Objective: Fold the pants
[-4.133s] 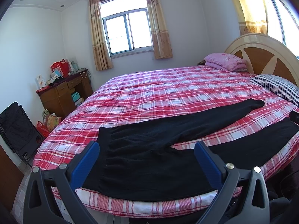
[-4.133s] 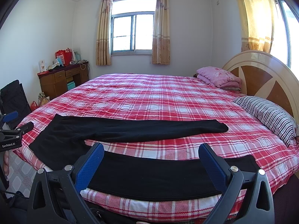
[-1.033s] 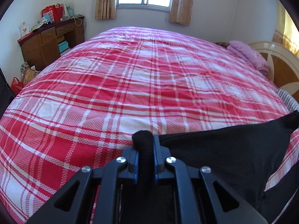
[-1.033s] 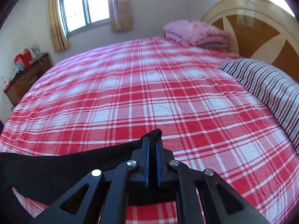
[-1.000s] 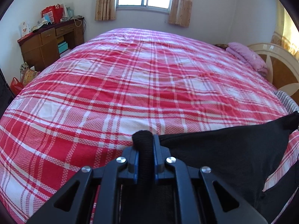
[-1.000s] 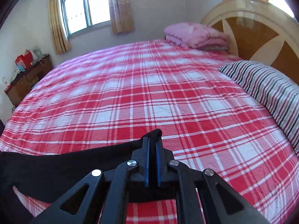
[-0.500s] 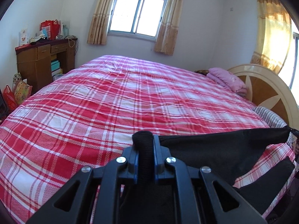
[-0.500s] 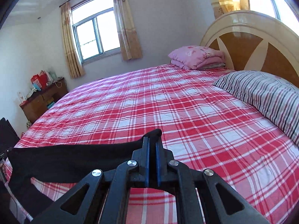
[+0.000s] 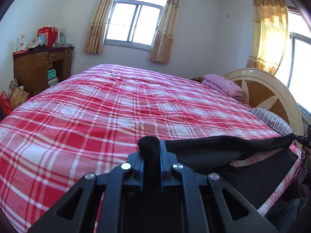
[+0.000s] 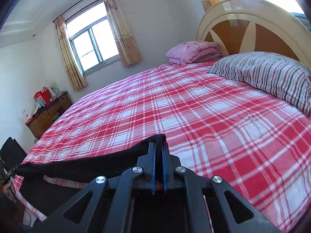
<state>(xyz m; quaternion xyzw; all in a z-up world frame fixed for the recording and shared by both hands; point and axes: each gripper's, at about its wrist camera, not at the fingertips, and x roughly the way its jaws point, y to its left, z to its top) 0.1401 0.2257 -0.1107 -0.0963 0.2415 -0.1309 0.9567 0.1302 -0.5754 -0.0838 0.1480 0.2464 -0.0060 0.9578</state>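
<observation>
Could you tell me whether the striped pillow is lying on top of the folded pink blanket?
No, the striped pillow lies apart from the pink blanket.

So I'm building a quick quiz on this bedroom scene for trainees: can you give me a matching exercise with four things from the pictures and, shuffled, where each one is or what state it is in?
Things
1. black pants
2. pink folded blanket
3. striped pillow
4. red bag

Places or states
A. on top of the wooden desk
B. far corner of the bed, by the headboard
C. stretched between the left gripper and right gripper, both clamped on it
D. near the headboard, on the near side of the bed

Pairs: 1-C, 2-B, 3-D, 4-A
</observation>
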